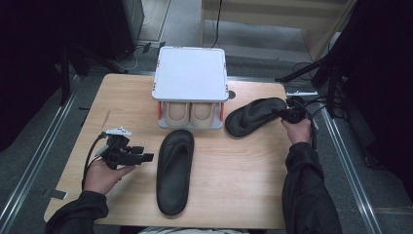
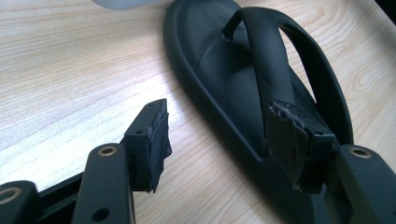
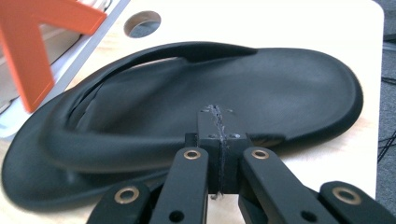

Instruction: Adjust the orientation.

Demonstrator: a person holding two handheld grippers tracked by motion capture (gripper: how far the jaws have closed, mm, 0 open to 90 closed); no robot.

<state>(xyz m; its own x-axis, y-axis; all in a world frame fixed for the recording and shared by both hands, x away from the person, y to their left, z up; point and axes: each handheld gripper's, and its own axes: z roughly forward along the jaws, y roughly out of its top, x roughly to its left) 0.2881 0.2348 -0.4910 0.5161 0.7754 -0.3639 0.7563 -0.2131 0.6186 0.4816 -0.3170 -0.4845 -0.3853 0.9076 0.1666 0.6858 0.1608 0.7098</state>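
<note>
At the left of the pale wood-grain surface [image 1: 234, 195], the left claw [image 1: 146, 157] rests in the person's hand with its jaws spread wide and nothing between them; its pads [image 2: 156, 140] are wrapped in frayed black tape. Just beside it lies a black flip-flop [image 1: 174, 171], matte and smooth, long and oval, flat on the surface with its toe toward the shoe rack [image 1: 191, 74]. That rack is a white box with a flat square top and orange corner posts, and beige rounded shoes [image 1: 190, 113] sit in its lower shelf. Right of the rack, the second black flip-flop [image 1: 253, 117] lies angled, toe touching the rack's foot. The right claw [image 1: 278, 113] is closed, pinching its curved rubbery strap [image 3: 140, 149].
</note>
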